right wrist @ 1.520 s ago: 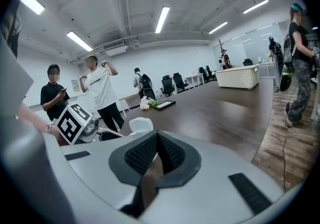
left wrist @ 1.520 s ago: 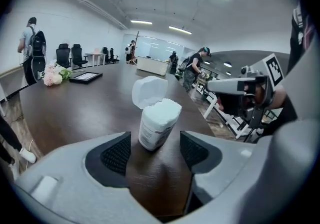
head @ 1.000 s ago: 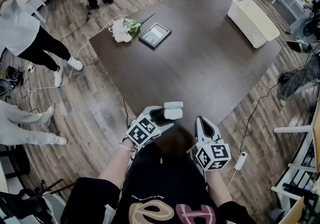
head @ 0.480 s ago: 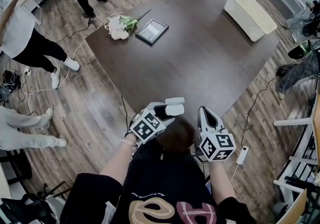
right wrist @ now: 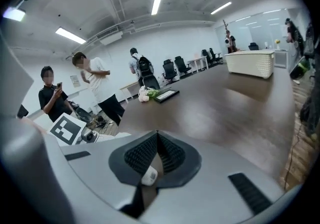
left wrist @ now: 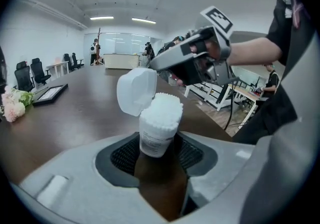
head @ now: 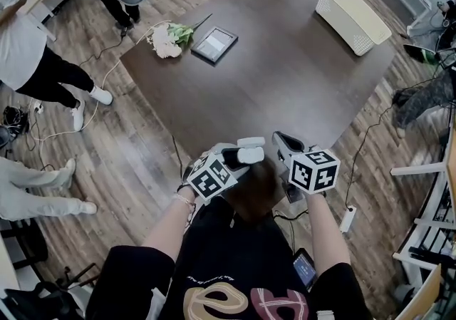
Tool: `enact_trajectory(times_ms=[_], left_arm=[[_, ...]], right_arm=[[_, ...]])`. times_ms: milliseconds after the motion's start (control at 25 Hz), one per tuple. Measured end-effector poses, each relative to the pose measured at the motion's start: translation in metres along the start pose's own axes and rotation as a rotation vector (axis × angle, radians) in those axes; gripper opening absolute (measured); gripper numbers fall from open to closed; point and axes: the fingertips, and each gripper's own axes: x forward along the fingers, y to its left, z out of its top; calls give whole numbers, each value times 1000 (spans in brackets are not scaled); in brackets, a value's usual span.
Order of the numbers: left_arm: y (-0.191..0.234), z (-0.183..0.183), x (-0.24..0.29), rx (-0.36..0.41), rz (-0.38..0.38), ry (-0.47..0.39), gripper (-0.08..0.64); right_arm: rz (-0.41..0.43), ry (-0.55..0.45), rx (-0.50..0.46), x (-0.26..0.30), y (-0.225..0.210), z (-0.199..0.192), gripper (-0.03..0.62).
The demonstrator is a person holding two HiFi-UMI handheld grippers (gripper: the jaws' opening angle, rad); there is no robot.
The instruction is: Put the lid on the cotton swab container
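Near table (head: 285, 62) edge, my left gripper (head: 242, 154) clamps the cotton swab container (left wrist: 159, 127), upright between the pads; its jaws have just been closing on it. Hinged lid (left wrist: 135, 91) stands flipped open. My right gripper (head: 281, 140) is clenched, empty, tip just beside the lid; can't tell if touching.

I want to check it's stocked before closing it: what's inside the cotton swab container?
White cotton swab tips fill the cotton swab container past its rim, its lid flipped open. Their stems are hidden behind its labelled wall.
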Motion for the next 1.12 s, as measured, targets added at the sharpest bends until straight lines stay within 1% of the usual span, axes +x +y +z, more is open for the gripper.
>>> enact_trajectory(times_ms=[80, 160, 320, 400, 480, 560, 720, 840, 960, 1120], left_arm=[[0, -2, 0, 21, -11, 13, 216], [-2, -3, -1, 17, -21, 23, 215], [0, 1, -1, 44, -32, 3, 215], [0, 4, 0, 60, -38, -22, 215], [0, 2, 0, 60, -44, -20, 213], [1, -1, -1, 53, -47, -6, 213], [1, -3, 0, 60, -61, -7, 212], [1, -2, 0, 61, -65, -12, 213], [1, -1, -2, 63, -73, -12, 213], [0, -3, -1, 59, -80, -13, 213]], right_arm=[[39, 45, -23, 16, 5, 7, 6], [68, 90, -46, 26, 11, 8, 6], [126, 157, -125, 30, 32, 0, 6], [135, 190, -162, 30, 38, -8, 6], [121, 201, -186, 29, 39, -14, 6], [117, 194, -167, 28, 41, -17, 6], [109, 127, -69, 22, 45, -22, 6], [108, 100, -19, 17, 45, -25, 6], [100, 91, -3, 15, 46, -26, 6], [95, 83, -25, 12, 51, -31, 6]])
